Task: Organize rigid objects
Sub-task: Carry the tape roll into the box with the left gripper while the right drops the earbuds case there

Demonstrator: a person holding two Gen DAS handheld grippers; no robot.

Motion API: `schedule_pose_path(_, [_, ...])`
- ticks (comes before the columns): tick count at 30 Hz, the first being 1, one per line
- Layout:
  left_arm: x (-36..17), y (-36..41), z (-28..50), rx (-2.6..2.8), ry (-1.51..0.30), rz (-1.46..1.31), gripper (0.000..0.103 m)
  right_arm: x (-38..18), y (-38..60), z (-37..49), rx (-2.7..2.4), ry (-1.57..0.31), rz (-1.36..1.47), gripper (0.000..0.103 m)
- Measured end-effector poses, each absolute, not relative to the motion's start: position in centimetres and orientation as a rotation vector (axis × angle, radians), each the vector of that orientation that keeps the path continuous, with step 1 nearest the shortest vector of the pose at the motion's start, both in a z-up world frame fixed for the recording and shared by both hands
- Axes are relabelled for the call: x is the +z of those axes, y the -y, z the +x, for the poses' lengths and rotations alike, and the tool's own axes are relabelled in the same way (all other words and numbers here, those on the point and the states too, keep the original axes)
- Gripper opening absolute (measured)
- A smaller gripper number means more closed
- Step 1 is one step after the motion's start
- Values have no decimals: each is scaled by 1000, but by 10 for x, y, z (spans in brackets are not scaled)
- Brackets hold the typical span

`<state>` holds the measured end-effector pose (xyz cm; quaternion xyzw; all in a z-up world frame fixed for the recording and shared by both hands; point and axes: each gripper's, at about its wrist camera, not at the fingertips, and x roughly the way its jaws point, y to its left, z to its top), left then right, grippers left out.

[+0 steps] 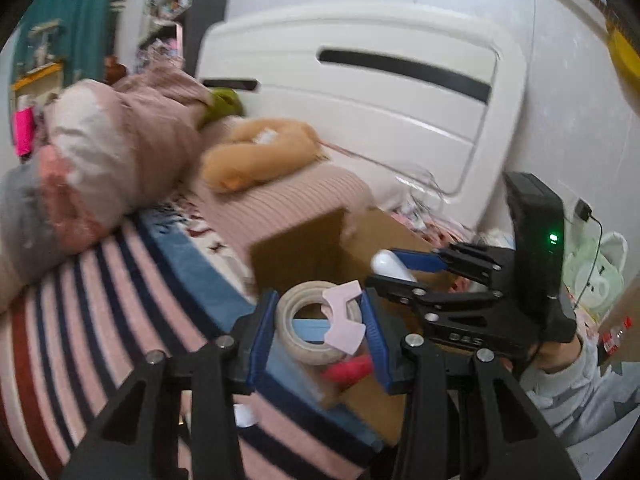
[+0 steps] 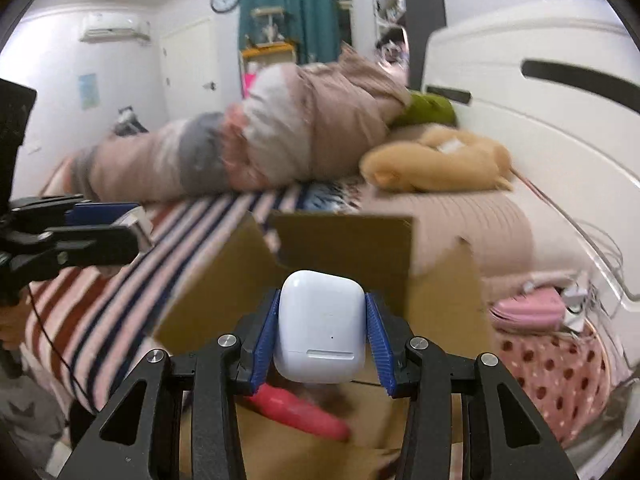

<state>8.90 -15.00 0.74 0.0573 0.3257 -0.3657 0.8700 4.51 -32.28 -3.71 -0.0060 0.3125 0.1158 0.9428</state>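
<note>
Grippers [image 1: 320, 322] [image 2: 321, 330] clamped around tape roll [image 1: 298, 320] and earbud case [image 2: 320, 326]

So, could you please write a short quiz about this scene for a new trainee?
1. What does the left gripper hold?
2. True or false: the right gripper is empty.
3. What lies inside the cardboard box? A) a red object B) a green bottle C) a clock

Key
1. A roll of tape with a pink paper piece on it.
2. False: its pads clamp a white earbud case.
3. A, the red object.
</note>
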Motion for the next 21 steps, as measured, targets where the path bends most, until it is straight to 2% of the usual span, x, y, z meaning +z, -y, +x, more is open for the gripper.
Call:
schedule_pose_path(5, [-11,197,98,-773,-766,189,39,-52,346,52,224,-657,17,39])
schedule_pose_path(15, [-44,234,119,-776,-868,273,39,-60,366,47,252,-642,27,39])
schedule_pose_path(17, [-44,236,119,-770,-863,290,41,-60,367,47,250,-639,20,41])
schedule_pose_path(19, [-44,235,120,-776,-867,283,49,-60,366,47,248,-639,18,45])
schedule_pose_path(21, [-43,233,120,-773,-862,277,50,-60,366,48,255,-641,22,45])
